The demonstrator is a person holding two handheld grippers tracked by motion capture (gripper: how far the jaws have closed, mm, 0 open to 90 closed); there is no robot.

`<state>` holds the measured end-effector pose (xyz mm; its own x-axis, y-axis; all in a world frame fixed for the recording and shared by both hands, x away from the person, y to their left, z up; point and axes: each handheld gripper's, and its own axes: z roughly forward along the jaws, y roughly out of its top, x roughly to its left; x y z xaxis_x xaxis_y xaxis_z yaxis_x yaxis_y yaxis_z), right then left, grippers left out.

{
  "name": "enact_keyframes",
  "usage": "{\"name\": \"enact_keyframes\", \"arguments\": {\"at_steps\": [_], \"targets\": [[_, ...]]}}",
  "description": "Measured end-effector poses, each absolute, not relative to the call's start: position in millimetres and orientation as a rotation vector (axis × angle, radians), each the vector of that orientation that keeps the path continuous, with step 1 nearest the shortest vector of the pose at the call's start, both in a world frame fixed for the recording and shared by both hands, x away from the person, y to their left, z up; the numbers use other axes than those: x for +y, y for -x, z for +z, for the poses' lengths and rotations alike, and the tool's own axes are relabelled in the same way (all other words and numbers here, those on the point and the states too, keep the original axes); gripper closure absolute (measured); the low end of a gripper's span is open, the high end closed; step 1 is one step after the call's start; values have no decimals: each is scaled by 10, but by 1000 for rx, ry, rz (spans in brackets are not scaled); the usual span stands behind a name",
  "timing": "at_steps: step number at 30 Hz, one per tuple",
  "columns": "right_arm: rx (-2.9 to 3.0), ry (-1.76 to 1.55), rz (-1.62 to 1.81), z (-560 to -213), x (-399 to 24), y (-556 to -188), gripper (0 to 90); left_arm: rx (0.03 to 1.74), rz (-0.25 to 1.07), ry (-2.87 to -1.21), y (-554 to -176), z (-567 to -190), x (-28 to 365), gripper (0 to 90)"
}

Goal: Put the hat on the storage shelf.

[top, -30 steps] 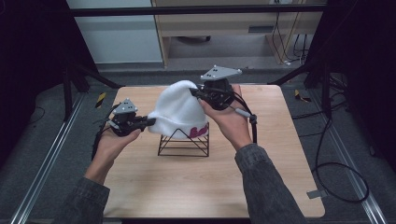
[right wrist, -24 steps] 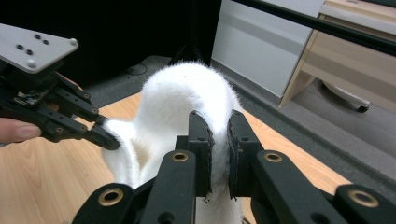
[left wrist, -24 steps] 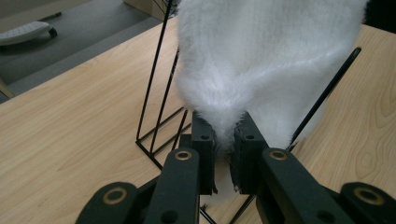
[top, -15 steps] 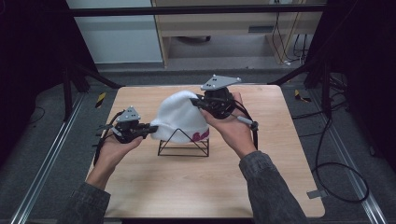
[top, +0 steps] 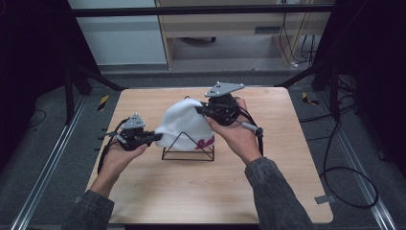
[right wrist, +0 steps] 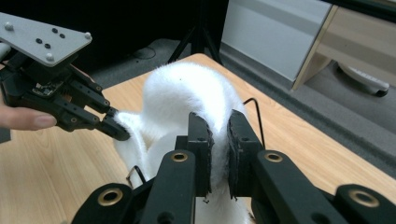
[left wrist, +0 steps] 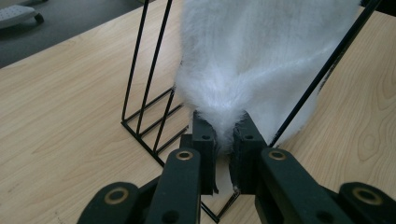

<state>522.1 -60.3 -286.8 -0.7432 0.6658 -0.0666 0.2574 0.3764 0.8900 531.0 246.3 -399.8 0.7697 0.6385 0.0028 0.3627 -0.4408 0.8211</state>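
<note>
A white fuzzy hat [top: 184, 124] with pink lettering is draped over a black wire rack [top: 187, 155] in the middle of the wooden table [top: 191, 191]. My left gripper [top: 158, 137] is shut on the hat's left edge, low beside the rack. In the left gripper view, the left gripper [left wrist: 223, 128] pinches white fur of the hat [left wrist: 261, 56] between its pads, with the rack's wires [left wrist: 144, 84] just ahead. My right gripper [top: 198, 110] is shut on the hat's upper right edge. In the right gripper view, the right gripper [right wrist: 218, 123] clamps the hat's rim [right wrist: 187, 93], and the left gripper [right wrist: 119, 130] bites the far side.
Bare wood lies in front of the rack and to both sides. Beyond the table's far edge stand a pale cabinet [top: 119, 38] and a wooden shelf unit [top: 230, 28]. Cables [top: 344, 177] lie on the floor at the right.
Both grippers have come down with the hat, the left one more. The hat now sits lower over the wire rack, stretched between the two grips.
</note>
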Motion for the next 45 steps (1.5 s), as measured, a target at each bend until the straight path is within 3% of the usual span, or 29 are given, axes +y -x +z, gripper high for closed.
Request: {"name": "enact_keyframes", "arguments": {"at_steps": [25, 33, 41, 45], "targets": [[2335, -820, 1272, -3221, -456, -5233, 803, 802, 336, -2100, -5319, -4384, 2534, 822], [2369, -823, 1233, -3268, -382, -5230, 720, 820, 337, -2130, -5331, -4459, 2549, 816], [2370, -838, 1253, -3318, -426, -5126, 561, 842, 377, -2109, -5256, -4466, 2607, 714], [2360, -842, 1252, -3346, -470, -5044, 480, 862, 440, -2095, -5176, -4413, 2656, 569]]}}
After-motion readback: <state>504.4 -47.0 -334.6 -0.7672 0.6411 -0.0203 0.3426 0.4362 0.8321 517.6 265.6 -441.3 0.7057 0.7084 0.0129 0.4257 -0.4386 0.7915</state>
